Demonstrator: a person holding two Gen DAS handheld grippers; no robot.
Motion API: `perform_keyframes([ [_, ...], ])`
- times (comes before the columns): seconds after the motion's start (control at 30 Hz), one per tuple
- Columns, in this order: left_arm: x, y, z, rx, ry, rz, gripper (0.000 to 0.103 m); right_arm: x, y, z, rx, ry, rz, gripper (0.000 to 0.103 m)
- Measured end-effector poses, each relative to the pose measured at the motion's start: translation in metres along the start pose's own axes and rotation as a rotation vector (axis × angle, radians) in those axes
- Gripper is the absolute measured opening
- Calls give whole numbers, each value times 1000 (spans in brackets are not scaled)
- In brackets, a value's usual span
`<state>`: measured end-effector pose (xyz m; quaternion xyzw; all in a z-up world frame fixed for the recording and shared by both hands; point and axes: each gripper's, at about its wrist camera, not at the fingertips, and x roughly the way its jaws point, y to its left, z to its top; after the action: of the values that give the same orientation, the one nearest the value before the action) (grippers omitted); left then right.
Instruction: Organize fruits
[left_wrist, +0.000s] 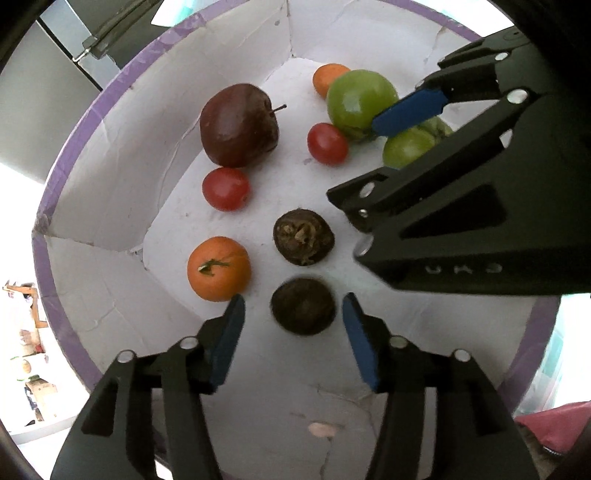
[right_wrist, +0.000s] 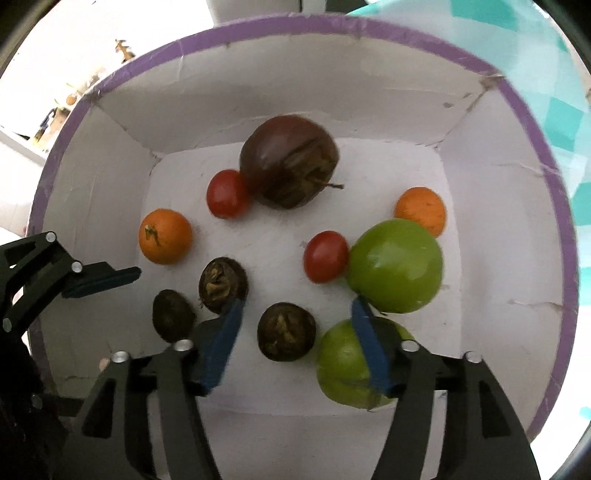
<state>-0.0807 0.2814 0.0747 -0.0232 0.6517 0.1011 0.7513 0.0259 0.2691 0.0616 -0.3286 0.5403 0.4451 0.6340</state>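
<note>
No readable writing shows. Inside the white box (left_wrist: 110, 177) with a purple rim, the left gripper (left_wrist: 293, 314) points straight down, its jaws apart around a dark brown wrinkled fruit (left_wrist: 303, 306) without touching it. The right gripper (right_wrist: 295, 325) likewise stands unclenched astride another brown fruit (right_wrist: 286, 331), green fruits (right_wrist: 395, 266) just beside its right finger.

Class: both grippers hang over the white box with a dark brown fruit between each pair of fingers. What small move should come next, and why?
Probably lift both grippers straight up. The left gripper stands open around a dark brown fruit lying on the box floor, pads clear of it; the right gripper is likewise open around another brown fruit. Both fruits look released.
</note>
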Motion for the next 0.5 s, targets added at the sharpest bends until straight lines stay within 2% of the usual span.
perform_keyframes([
  [0.07, -5, -2, -2, 3, -14, 5, 64, -5, -2, -4, 24, -20, -40, 72],
  [0.13, -14, -1, -2, -10, -36, -2, 66, -14, -4, -10, 71, -53, -71, 75],
  [0.2, -26, 4, -2, -35, -75, -19, 70, -28, -6, -18, 134, -103, -89, 83],
  [0.27, -41, 11, -3, -57, -143, -29, 80, -46, -9, -30, 209, -159, -102, 87],
  [0.5, -102, 27, -9, -113, -390, -64, 99, -103, -9, -56, 388, -308, -151, 87],
])
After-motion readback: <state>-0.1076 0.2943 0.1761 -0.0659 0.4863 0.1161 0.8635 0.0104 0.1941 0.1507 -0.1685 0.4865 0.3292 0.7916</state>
